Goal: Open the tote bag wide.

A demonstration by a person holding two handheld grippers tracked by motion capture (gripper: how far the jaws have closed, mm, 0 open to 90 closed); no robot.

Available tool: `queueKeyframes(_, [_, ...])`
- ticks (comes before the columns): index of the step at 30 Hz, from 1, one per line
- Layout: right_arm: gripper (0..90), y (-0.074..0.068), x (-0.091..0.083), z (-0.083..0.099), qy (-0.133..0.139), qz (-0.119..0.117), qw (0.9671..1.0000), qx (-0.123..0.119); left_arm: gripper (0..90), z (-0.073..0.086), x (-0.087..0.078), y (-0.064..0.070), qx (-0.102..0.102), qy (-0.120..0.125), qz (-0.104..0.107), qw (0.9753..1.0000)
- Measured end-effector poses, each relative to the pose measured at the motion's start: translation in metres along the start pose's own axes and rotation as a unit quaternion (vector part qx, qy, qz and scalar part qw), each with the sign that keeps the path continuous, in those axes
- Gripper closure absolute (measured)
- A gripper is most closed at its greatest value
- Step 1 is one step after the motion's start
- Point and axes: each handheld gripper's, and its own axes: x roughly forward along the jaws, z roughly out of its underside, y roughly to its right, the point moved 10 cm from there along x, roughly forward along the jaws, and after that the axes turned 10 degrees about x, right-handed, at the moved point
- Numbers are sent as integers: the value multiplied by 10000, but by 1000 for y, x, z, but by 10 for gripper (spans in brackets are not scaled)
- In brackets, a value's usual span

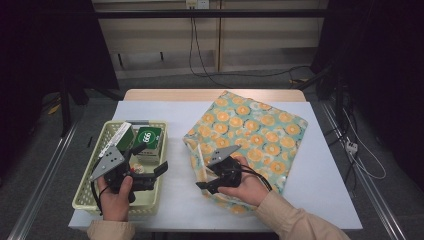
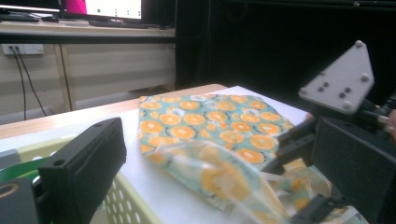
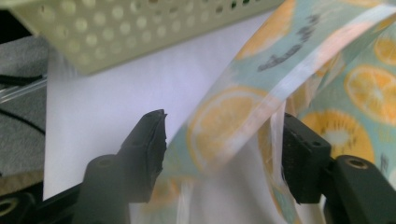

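Bag (image 3: 243, 121) edge between right gripper (image 3: 224, 140) jaws (parted).

lab: black curtains (image 1: 45, 45), monitors (image 2: 102, 9)

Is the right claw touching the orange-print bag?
Cannot tell. In the right gripper view the orange-print bag lies between the open right claw, its edge blurred at both jaws.

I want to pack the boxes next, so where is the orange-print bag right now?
In the high view the orange-print bag lies on the table's right half, right of the green basket, its near-left edge at the right hand-held gripper.
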Motion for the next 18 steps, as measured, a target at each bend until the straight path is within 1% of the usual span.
queueKeyframes(1, [365,0,-3,10,-48,-31,10000,13,29,0,-1,0,-15,12,2,10000])
queueKeyframes(2, [350,0,-5,14,-59,-14,10000,-9,29,0,-1,0,-8,10,-5,10000])
queueKeyframes(3, [337,0,-7,17,-55,40,10000,-63,29,0,-1,0,-8,10,-9,10000])
queueKeyframes(4, [337,0,-7,17,-55,40,10000,-63,29,0,-1,0,-16,17,-11,10000])
queueKeyframes(5, [325,3,-12,15,73,39,10000,10,29,1,-1,0,-7,-1,-3,10000])
queueKeyframes(6, [315,5,-15,12,133,39,9999,87,29,1,-1,0,-21,-12,-20,10000])
queueKeyframes(7, [315,5,-15,12,133,39,9999,87,29,2,-1,0,-17,-25,-19,10000])
queueKeyframes(8, [296,7,-17,9,170,71,9997,130,29,1,-1,0,-19,-22,-12,10000])
queueKeyframes(9, [280,10,-21,6,178,143,9997,86,29,1,-1,1,-9,-11,-7,10000])
queueKeyframes(13, [276,10,-24,0,205,151,9997,36,29,0,-2,1,36,-19,-16,10000])
queueKeyframes(15, [268,7,-25,-7,249,92,9996,54,29,0,-3,0,4,-20,-35,10000])
queueKeyframes(17, [264,6,-27,-11,281,59,9996,20,29,0,-3,-1,7,-12,-46,10000])
queueKeyframes(18, [276,3,-29,-13,336,21,9994,-12,29,0,-4,-1,9,-9,-44,10000])
